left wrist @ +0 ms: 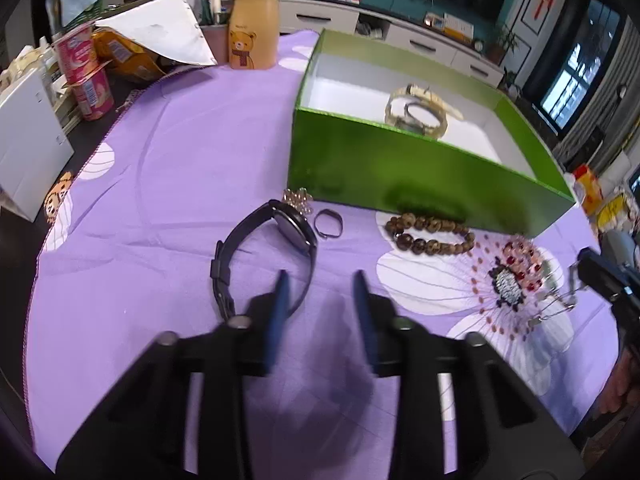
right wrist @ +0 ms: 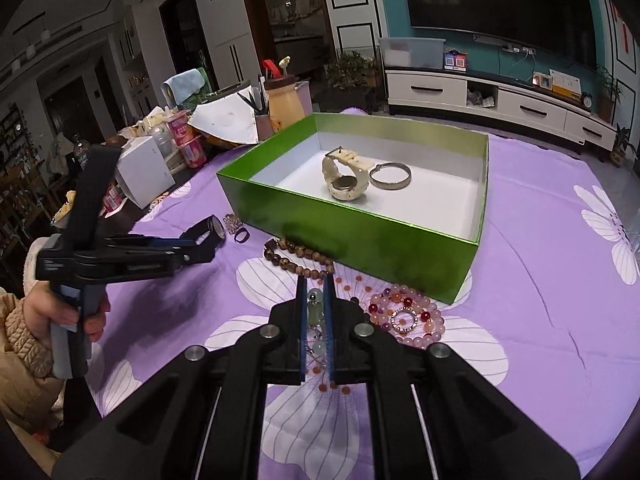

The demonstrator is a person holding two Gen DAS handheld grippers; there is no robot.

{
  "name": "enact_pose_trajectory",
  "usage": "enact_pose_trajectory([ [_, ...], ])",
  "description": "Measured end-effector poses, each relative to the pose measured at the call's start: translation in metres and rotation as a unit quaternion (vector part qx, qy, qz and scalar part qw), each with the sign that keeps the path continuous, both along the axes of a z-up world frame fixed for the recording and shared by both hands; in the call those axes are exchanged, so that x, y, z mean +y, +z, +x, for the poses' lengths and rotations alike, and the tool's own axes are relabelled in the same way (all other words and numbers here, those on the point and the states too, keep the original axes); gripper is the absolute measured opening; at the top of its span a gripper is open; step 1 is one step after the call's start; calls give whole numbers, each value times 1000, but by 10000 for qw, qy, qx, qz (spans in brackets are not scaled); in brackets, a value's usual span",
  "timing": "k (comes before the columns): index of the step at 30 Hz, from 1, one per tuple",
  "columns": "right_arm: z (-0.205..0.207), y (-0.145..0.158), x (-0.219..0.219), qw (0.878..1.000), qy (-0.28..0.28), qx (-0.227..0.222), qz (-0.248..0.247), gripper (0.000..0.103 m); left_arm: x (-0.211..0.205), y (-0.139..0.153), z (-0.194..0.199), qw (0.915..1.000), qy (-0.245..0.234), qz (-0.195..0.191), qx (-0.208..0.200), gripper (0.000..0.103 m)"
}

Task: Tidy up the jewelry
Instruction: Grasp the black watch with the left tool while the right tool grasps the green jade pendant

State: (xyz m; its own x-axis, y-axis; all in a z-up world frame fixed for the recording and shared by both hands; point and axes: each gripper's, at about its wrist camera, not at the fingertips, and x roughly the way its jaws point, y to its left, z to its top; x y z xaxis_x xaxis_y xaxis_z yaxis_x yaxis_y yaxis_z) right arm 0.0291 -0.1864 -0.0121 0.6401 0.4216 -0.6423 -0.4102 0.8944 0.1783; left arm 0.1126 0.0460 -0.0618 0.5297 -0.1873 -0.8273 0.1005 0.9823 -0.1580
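Note:
A green box [left wrist: 400,172] [right wrist: 360,236] holds a cream watch [right wrist: 346,176] [left wrist: 416,110] and a silver bangle [right wrist: 390,176]. On the purple cloth lie a black watch [left wrist: 264,248], a dark ring [left wrist: 328,224], a crystal piece [left wrist: 298,198], a brown bead bracelet [left wrist: 430,234] [right wrist: 296,258] and a pink bead bracelet [right wrist: 408,316] [left wrist: 520,264]. My left gripper [left wrist: 322,280] is open and empty, just short of the black watch. My right gripper [right wrist: 314,286] is shut on a pale green bead chain [right wrist: 315,312], held just above the cloth.
Clutter stands at the table's far left: a bear-print bottle [left wrist: 254,24], red cups [left wrist: 86,76], a white box [left wrist: 28,152] and papers [left wrist: 160,28]. The cloth's edge [left wrist: 36,264] runs along the left. A TV cabinet [right wrist: 500,100] stands behind.

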Motion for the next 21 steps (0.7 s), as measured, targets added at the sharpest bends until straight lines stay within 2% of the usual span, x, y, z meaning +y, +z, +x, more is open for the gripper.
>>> enact_pose_trajectory([
  [4,-2,2,-3,10000,-43,-6,66,7,-3,-9,6,9997,-49,198,138,10],
  [9,-6,6,-9,9999,-105,-37,87,7,1,-8,1,9999,38,136,32,2],
  [21,-18,26,-30,9986,-335,-239,332,7,9,37,-38,9971,170,-559,-480,1],
])
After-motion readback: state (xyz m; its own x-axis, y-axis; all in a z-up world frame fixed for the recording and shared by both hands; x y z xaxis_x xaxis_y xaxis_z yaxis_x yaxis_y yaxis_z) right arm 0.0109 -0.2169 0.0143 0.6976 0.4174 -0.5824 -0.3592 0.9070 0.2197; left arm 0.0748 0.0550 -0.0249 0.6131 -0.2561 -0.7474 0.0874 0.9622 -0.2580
